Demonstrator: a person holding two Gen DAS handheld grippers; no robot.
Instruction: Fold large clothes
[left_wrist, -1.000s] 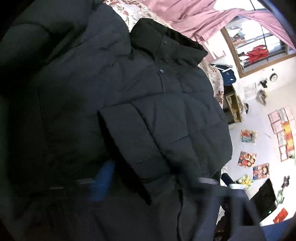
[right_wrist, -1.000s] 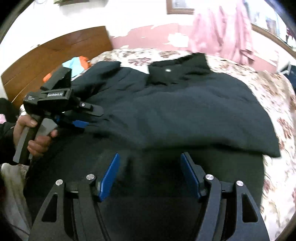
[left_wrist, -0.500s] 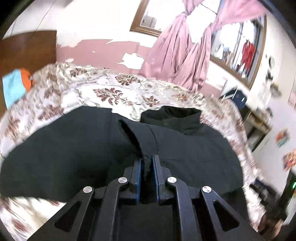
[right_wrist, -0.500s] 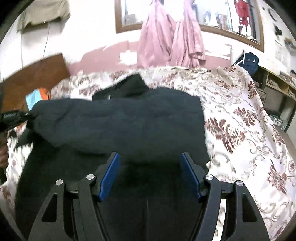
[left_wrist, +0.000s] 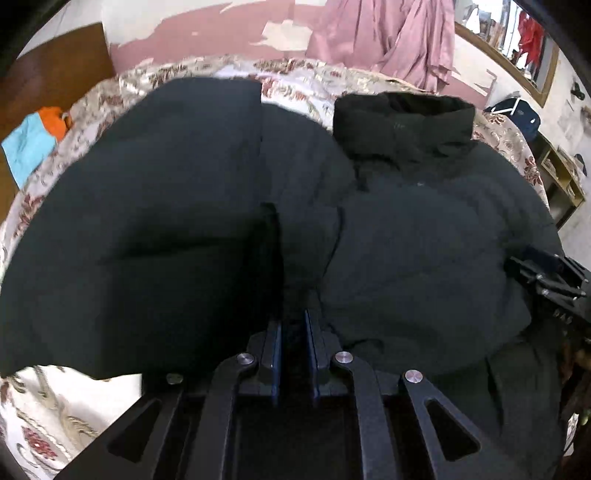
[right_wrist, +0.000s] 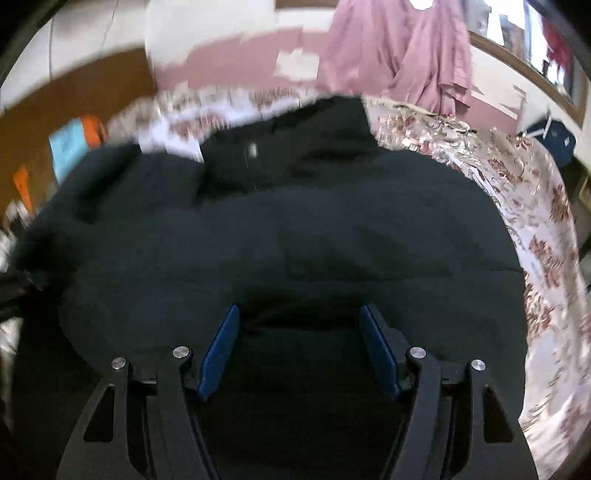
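Pinching a jacket fold, left tongs; collar points away; right tongs gape.

The right wrist view is smeared by motion, so the flowered bedspread, the wooden headboard and the blue and orange cloth beside it are only streaks, and a pale spot on the collar of the dark jacket is too blurred to name. In the left wrist view the jacket's lower part runs under the left gripper and off the bottom edge, and the fabric between the narrow pads is too dark to make out clearly. The right gripper shows only in part at the right edge, its fingertips cut off, and the window frame is cropped by the lens rim.
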